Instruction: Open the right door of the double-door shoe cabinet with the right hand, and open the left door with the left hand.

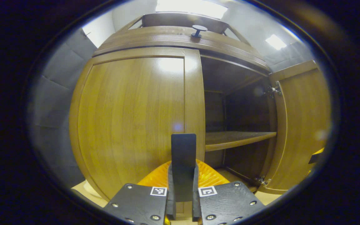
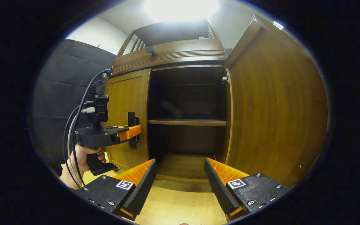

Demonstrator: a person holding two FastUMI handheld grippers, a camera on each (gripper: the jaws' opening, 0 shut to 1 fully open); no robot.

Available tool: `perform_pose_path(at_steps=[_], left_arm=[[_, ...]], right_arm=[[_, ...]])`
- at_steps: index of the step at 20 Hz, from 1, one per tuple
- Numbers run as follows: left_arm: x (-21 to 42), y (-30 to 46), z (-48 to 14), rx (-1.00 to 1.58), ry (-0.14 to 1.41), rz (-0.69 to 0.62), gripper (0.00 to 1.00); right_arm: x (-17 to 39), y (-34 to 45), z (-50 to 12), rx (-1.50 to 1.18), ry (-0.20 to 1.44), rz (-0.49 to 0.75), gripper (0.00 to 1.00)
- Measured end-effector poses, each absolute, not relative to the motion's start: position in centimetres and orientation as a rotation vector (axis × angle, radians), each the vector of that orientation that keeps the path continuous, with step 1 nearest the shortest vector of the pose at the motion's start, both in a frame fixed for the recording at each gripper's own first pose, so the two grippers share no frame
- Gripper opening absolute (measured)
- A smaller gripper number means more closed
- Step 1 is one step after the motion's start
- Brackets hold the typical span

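Our left claw (image 1: 183, 190) is pinched on the handle (image 1: 183, 156) of the left door (image 1: 130, 118), both fingers pressing its sides; the handle rises straight ahead of the claw, between the fingertips. The door panel lies just behind the handle and runs off to the claw's left, flat against the cabinet (image 1: 180, 39) and not yet swung. To the claw's right the cabinet mouth is dark, with a shelf (image 1: 236, 139) inside, and beyond it the right door (image 1: 305, 125) stands wide on its hinges.

Our right claw (image 2: 180, 175) is spread and holds nothing. Ahead of it is the open compartment, its shelf (image 2: 186, 122) straight on, the right door (image 2: 277, 109) close on its right. Off to its left a hand (image 2: 80, 159) holds the left claw (image 2: 133, 131) at the handle (image 2: 132, 129) of the left door (image 2: 127, 118).

We judge the right half done and the left half in hand. Next we would keep the pinch firm and draw the handle toward us in an arc about the door's far hinge, letting the wrist turn with it so the fingers don't slip.
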State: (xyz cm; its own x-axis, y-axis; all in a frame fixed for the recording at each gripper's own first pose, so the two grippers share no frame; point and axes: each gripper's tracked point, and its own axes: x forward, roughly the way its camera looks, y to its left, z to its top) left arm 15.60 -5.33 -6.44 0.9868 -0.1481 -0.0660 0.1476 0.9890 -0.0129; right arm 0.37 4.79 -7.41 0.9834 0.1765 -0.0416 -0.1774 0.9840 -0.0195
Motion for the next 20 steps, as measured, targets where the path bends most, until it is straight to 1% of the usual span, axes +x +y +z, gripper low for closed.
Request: perform_pose_path(at_steps=[1, 2, 3, 4, 10, 11, 12, 13, 16, 17, 18, 19, 20], left_arm=[[15.5, -5.4, -6.4, -0.011, 0.069, -0.151, 0.29], [15.3, -5.3, -6.3, -0.016, 0.071, -0.154, 0.28], [15.2, -5.4, -6.2, -0.020, 0.072, -0.160, 0.28], [15.2, -5.4, -6.0, -0.024, 0.071, -0.166, 0.28], [14.4, -6.1, -4.7, -0.064, 0.074, -0.236, 0.29], [14.3, -6.2, -4.6, -0.062, 0.072, -0.235, 0.22], [14.0, -6.1, -4.3, -0.057, 0.070, -0.235, 0.22], [13.9, -6.1, -4.0, -0.052, 0.066, -0.238, 0.22], [13.3, -5.9, -3.9, -0.076, 0.051, -0.251, 0.22], [13.2, -5.7, -3.6, -0.081, 0.048, -0.253, 0.22], [13.0, -5.1, -3.5, -0.089, 0.043, -0.253, 0.29], [13.0, -4.8, -3.4, -0.101, 0.039, -0.254, 0.22], [13.0, -4.6, -3.3, -0.114, 0.032, -0.253, 0.22]], right_arm=[[0.3, 4.8, -7.4, -0.024, 0.042, 0.178, 0.93], [0.3, 4.8, -7.5, -0.026, 0.044, 0.179, 0.93], [0.3, 4.8, -7.6, -0.029, 0.047, 0.178, 0.92], [0.4, 4.9, -7.7, -0.030, 0.048, 0.179, 0.93], [-1.0, 5.4, -7.9, -0.013, 0.047, 0.201, 0.93], [-1.0, 5.6, -7.8, -0.011, 0.050, 0.205, 0.93], [-1.1, 5.7, -7.8, -0.011, 0.050, 0.207, 0.92], [-1.2, 5.8, -7.8, -0.011, 0.049, 0.208, 0.93], [-1.6, 5.9, -7.6, -0.007, 0.045, 0.209, 0.93], [-1.7, 6.0, -7.4, -0.004, 0.042, 0.210, 0.93], [-1.8, 6.1, -7.3, 0.001, 0.040, 0.211, 0.93], [-1.8, 6.2, -7.1, 0.004, 0.040, 0.213, 0.93], [-1.8, 6.5, -6.9, 0.005, 0.040, 0.216, 0.93]])
